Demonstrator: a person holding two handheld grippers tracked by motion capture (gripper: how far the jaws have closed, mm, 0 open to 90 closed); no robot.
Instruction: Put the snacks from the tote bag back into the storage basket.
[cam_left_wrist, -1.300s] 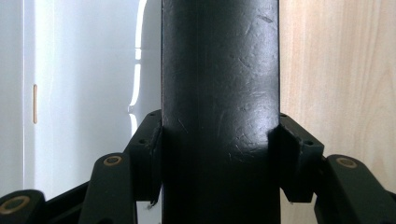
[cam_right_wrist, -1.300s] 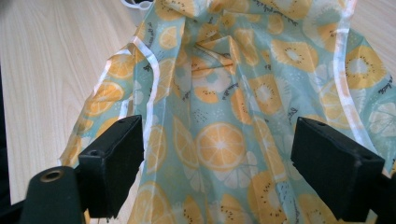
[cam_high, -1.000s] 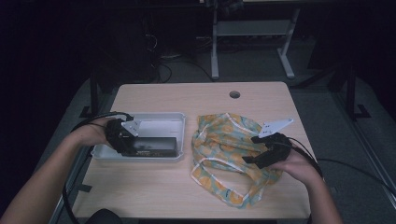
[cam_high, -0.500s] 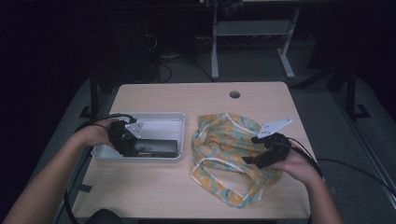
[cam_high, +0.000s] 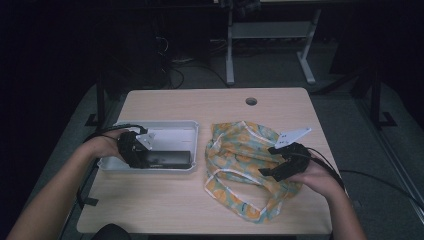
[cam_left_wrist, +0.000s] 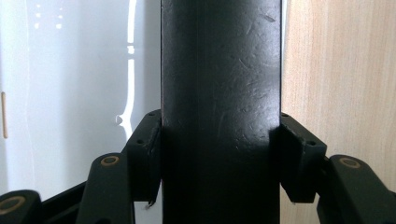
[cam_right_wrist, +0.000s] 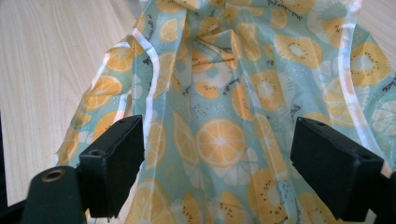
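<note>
Your left tongs (cam_high: 134, 151) sit in the white tray (cam_high: 176, 131) at the left side of the bench (cam_high: 200, 107), pinching the long black slab (cam_high: 169, 159) that lies along the tray's near wall. In the left gripper view the slab (cam_left_wrist: 220, 93) runs straight up between the two jaws, each pad pressed flat against one of its sides, with the tray's white floor (cam_left_wrist: 70, 93) on one side and bare wood (cam_left_wrist: 341, 70) on the other.

Your right tongs (cam_high: 281, 167) rest over the fruit-print cloth (cam_high: 235, 150), which lies crumpled on the right half of the bench, just beside the tray. In the right gripper view the jaws stand spread wide, with nothing between them, and the cloth (cam_right_wrist: 224, 93), teal with orange slices and pale edging, lies below them.
</note>
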